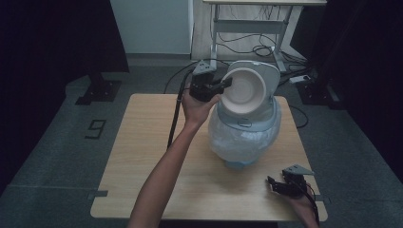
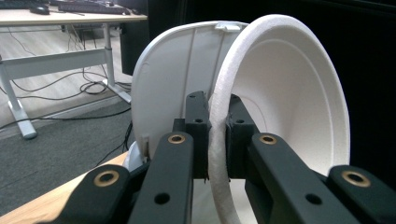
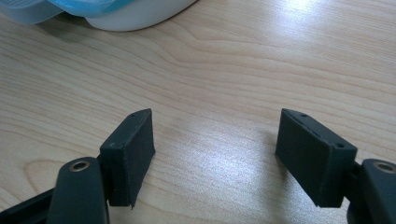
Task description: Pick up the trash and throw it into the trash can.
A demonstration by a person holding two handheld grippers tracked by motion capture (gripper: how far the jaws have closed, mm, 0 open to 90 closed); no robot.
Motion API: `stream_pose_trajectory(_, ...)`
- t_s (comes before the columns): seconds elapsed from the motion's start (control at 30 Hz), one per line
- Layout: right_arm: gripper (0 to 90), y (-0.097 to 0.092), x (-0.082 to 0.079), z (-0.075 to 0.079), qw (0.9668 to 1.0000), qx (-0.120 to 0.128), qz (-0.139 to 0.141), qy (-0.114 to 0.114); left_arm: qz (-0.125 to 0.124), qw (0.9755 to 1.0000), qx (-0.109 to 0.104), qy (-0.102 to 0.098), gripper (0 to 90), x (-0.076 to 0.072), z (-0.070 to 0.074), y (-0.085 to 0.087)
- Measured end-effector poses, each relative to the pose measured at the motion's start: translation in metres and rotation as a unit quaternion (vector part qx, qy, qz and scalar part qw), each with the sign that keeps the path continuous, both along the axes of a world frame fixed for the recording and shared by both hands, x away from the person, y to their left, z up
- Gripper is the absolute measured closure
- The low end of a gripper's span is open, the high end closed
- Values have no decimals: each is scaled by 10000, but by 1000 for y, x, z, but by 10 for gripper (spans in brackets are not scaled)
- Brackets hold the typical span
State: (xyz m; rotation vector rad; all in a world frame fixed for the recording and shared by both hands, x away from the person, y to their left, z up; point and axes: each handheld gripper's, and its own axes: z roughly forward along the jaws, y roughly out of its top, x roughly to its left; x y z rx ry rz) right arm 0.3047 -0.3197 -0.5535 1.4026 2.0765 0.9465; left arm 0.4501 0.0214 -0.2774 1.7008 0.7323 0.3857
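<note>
Looking down from the high view, you have the white bowl (image 1: 243, 90) lifted off the table (image 1: 142, 156), pinched by its rim in your left gripper (image 1: 223, 85) in front of the open lid (image 1: 266, 76) of the rice cooker (image 1: 244, 133); its mouth is tipped on edge, facing back toward you and slightly right. The pick-up looks done, while setting the bowl down somewhere is still ahead, as I judge it. Your right gripper (image 1: 275, 183) sits low near the table's near right corner. In the left gripper view, both pads (image 2: 198, 135) are clamped on the bowl's (image 2: 289, 102) rim, which runs roughly vertically, its opening to the right, the lid (image 2: 177, 84) behind. In the right gripper view, the jaws stand apart over bare wood (image 3: 224, 70), holding nothing.
</note>
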Motion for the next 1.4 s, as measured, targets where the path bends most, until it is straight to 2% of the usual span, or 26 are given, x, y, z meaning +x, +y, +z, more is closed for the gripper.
stream_pose_trajectory(0.23, 273, 0, 0, 0, 10000, -3, 2, 2, -77, 9999, 89, -72, 824, 7, 0, -17)
stream_pose_trajectory(0.57, 273, 0, 0, 0, 10000, -2, 2, 3, -77, 9999, 132, 5, 807, 19, -7, -35)
stream_pose_trajectory(0.6, 273, 0, 0, 0, 10000, -1, 2, 2, -124, 9998, 177, 10, 764, 22, -9, -38)
stream_pose_trajectory(0.63, 273, 0, 0, 0, 10000, -1, 2, 3, -124, 9998, 177, 10, 681, 22, -9, -38)
stream_pose_trajectory(0.67, 273, 0, 0, 0, 10000, -1, 2, 3, -77, 9997, 225, 10, 681, 23, -10, -39)
stream_pose_trajectory(0.73, 274, 0, 0, 0, 10000, -3, 3, 3, -22, 9994, 312, 120, 447, 25, -12, -41)
stream_pose_trajectory(0.83, 273, 0, 0, 0, 10000, -1, 2, 3, -99, 9991, 399, 95, 350, 22, -12, -38)
stream_pose_trajectory(0.9, 273, 0, 0, 0, 10000, -2, 2, 3, -108, 9989, 442, 86, 329, 19, -11, -35)
stream_pose_trajectory(1.0, 273, 0, 0, 0, 10000, -5, 2, 2, -80, 9992, 395, 84, 325, 12, -10, -25)
stream_pose_trajectory(1.13, 273, 0, 0, 0, 10000, -11, 2, 2, -21, 9994, 321, 103, 312, 1, -11, -5)
stream_pose_trajectory(1.37, 273, 0, -1, 0, 10000, -6, -3, 4, 17, 9998, 199, 95, 296, -27, -17, 43)
stream_pose_trajectory(1.4, 273, 0, -1, 0, 10000, -6, -3, 4, 84, 9998, 168, 80, 295, -35, -23, 56)
